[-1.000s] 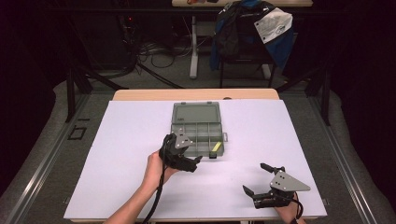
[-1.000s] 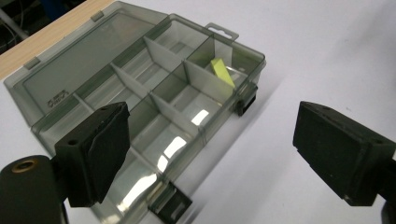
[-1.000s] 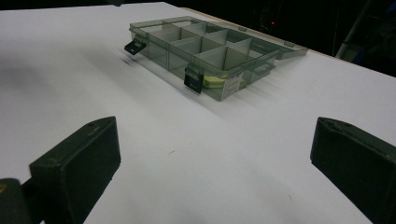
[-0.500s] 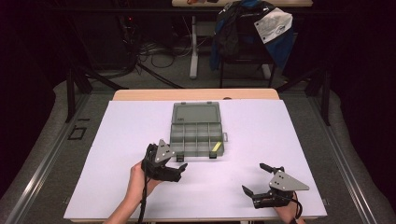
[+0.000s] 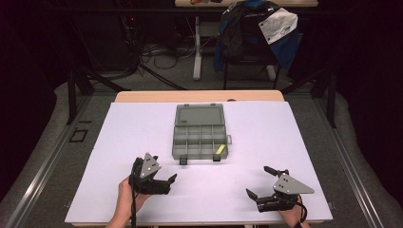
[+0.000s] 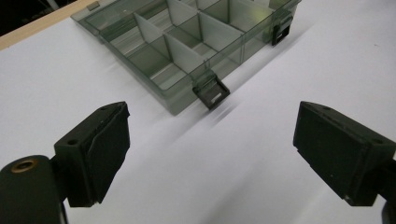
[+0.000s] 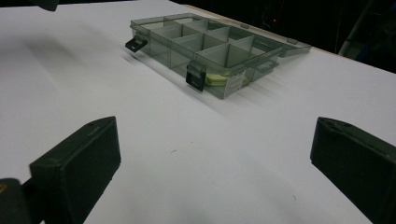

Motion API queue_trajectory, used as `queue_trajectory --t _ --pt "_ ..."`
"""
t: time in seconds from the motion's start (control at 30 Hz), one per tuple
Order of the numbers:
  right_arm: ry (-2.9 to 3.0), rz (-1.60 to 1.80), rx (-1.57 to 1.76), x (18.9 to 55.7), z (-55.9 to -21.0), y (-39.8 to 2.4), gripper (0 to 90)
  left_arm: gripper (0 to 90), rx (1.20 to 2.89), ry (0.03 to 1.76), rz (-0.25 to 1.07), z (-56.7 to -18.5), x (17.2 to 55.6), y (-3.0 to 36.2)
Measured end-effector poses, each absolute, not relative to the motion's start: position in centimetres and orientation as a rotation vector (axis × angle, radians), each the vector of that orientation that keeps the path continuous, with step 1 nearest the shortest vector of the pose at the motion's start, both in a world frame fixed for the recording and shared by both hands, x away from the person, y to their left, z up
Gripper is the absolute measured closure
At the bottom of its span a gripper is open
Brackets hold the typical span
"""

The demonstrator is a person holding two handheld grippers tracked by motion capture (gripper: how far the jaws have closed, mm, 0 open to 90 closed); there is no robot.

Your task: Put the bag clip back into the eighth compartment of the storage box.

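Note:
A clear grey compartment box (image 5: 199, 140) lies open at the table's middle, its lid (image 5: 199, 115) folded flat behind it. A yellow piece (image 5: 220, 149) rests in the front right compartment. My left gripper (image 5: 168, 184) is held low over the table, in front of the box and to its left, open and empty. In the left gripper view the box (image 6: 187, 42) and one black front latch (image 6: 211, 91) lie beyond the wide jaws. My right gripper (image 5: 259, 181) sits open near the front right edge. Its view shows the box (image 7: 210, 46) and the yellow piece (image 7: 215, 80).
The white table top (image 5: 119, 142) has a wooden strip (image 5: 199, 96) along its far edge. A chair draped with a blue jacket (image 5: 256, 33) stands beyond the table, with cables on the floor beside it.
My left gripper has drawn back from the box's front left corner toward the person and to the left, staying open. The right gripper has not moved.

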State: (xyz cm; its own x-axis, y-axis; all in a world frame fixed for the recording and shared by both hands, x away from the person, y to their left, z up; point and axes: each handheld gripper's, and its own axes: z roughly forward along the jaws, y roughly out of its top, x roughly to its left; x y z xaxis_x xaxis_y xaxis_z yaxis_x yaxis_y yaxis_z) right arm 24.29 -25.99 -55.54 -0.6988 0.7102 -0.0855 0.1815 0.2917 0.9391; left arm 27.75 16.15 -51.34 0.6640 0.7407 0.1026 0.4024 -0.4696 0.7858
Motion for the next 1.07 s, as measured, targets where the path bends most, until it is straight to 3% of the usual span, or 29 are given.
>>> queue_trajectory --t 0.63,1.07 --pt "2.072 1.403 0.794 24.3 -55.6 -26.0 1.3 10.9 1.969 0.874 0.592 -55.1 25.6 20.4" --pt "2.075 1.404 0.791 24.3 -55.6 -26.1 1.3 10.9 1.942 0.886 0.583 -55.9 25.6 21.0"
